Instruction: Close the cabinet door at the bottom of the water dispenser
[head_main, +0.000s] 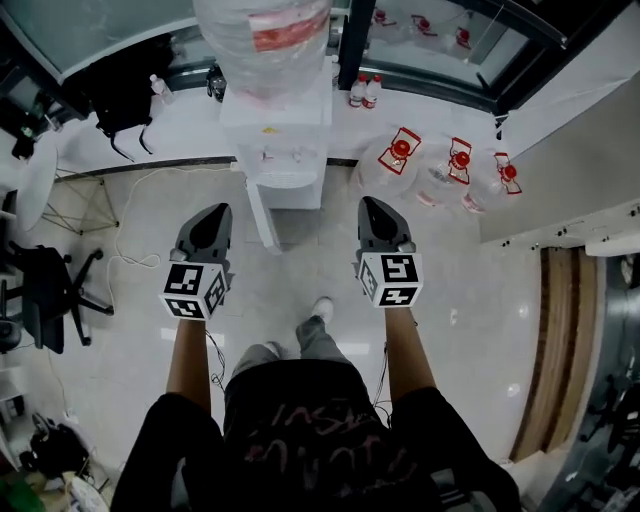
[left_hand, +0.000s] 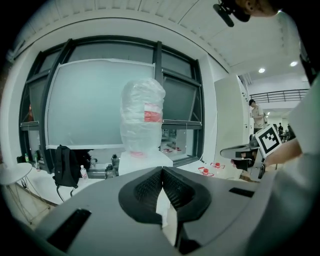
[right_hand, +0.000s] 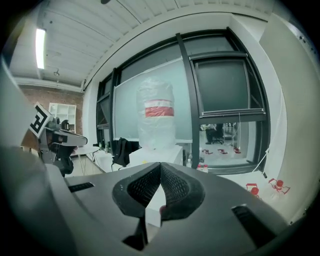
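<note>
Windows (right_hand: 222, 85) back the water dispenser (head_main: 285, 140); left gripper (head_main: 220, 210) and right gripper (head_main: 369, 202) sit pressed together.

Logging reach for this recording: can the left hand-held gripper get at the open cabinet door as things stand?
Probably yes. The door stands open from the water dispenser toward the left hand-held gripper, with nothing visible between them; the gripper isn't touching it and would need to move closer.

Floor (head_main: 295, 275) is open straight ahead up to the water dispenser (head_main: 275, 140) at 12. Its door (head_main: 263, 215) juts out, I think. Jugs (head_main: 400, 155) crowd 1 o'clock, chair (head_main: 45, 290) at 9.
</note>
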